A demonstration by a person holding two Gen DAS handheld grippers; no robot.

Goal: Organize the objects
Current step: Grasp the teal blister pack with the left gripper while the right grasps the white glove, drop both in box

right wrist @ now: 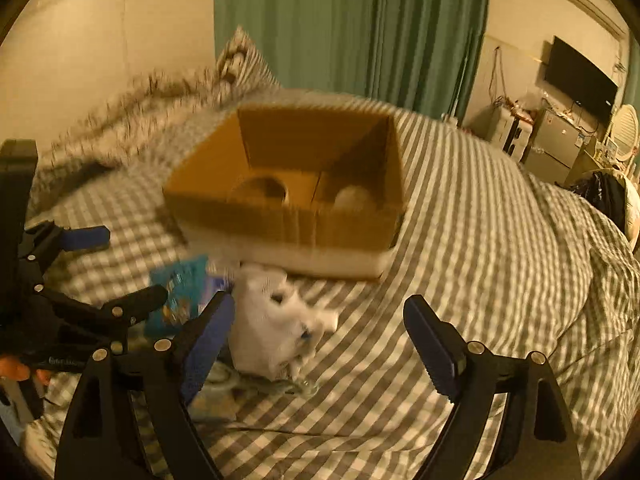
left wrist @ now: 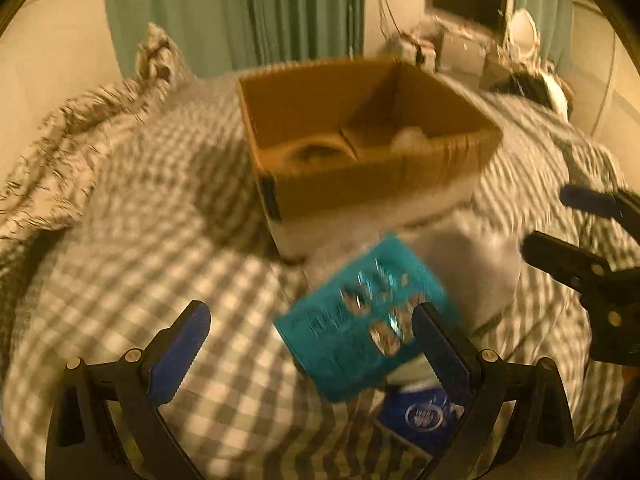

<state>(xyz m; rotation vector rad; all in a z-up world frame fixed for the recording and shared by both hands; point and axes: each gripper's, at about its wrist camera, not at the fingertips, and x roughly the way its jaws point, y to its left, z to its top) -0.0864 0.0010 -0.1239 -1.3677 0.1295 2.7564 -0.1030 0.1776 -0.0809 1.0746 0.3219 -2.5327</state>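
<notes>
An open cardboard box (left wrist: pixel 360 176) (right wrist: pixel 288 216) sits on the checked bed cover; inside lie a tape roll (left wrist: pixel 316 152) (right wrist: pixel 260 190) and a white lump (left wrist: pixel 412 138) (right wrist: pixel 354 198). A teal packet (left wrist: pixel 360 328) (right wrist: pixel 180 292) lies in front of the box, beside a white crumpled bag (right wrist: pixel 272 328) (left wrist: pixel 468 264) and over a dark blue item (left wrist: pixel 420 416). My left gripper (left wrist: pixel 312 344) is open, its right finger against the packet's edge. My right gripper (right wrist: pixel 320 340) is open over the white bag. Each gripper shows in the other's view.
A fringed blanket (left wrist: pixel 68 140) and pillow (right wrist: pixel 236 60) lie at the bed's far left. Green curtains (right wrist: pixel 352 28) hang behind. A TV (right wrist: pixel 580 80) and cluttered furniture (right wrist: pixel 552 144) stand at the right. Folded bedding rises at the right edge (right wrist: pixel 600 240).
</notes>
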